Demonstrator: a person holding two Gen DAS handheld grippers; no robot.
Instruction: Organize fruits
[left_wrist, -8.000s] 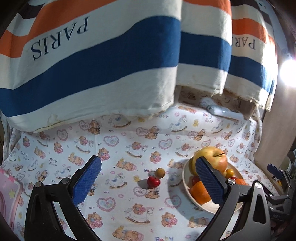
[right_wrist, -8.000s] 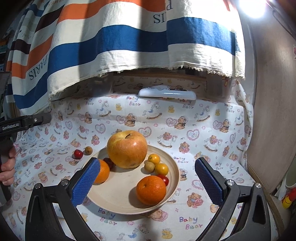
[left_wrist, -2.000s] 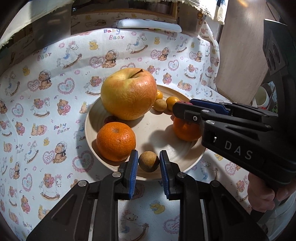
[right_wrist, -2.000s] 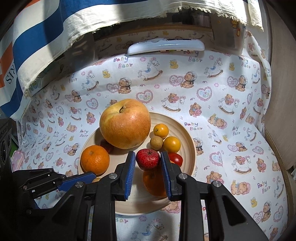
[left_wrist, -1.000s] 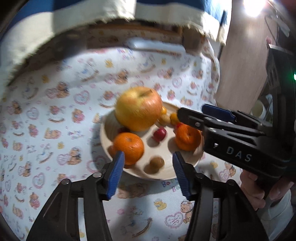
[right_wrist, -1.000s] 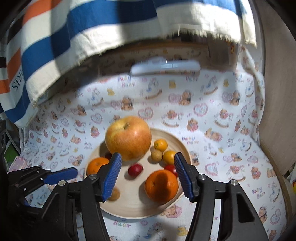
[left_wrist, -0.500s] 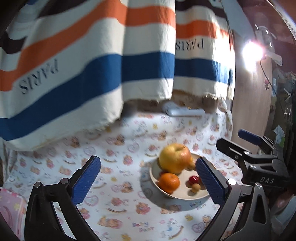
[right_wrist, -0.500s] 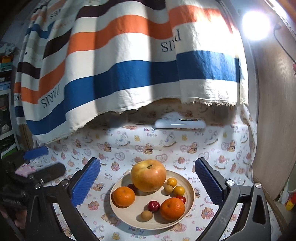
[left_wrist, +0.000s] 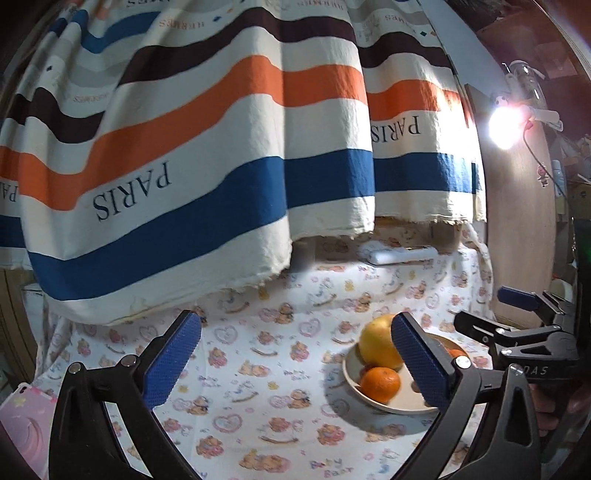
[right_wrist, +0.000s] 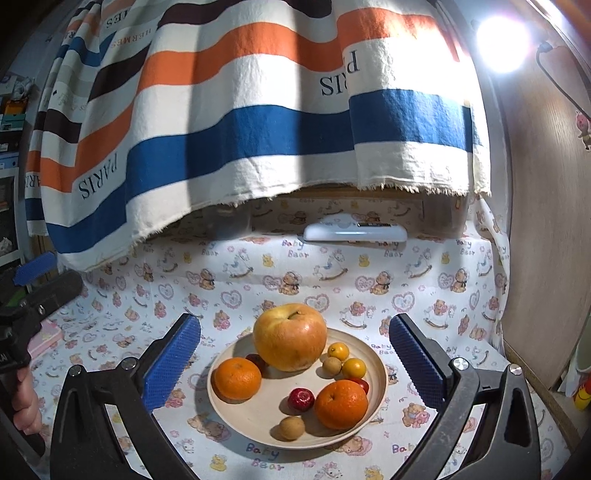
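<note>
Both the left gripper (left_wrist: 295, 356) and right gripper (right_wrist: 295, 356) hang with jaws wide and empty above the plate (right_wrist: 236, 410), where the round, firm fruits look light, slippery, best pinched across their middles.

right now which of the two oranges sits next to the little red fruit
The right orange, at the plate's front right; the red fruit touches its left side. The left orange sits apart by the apple.
</note>
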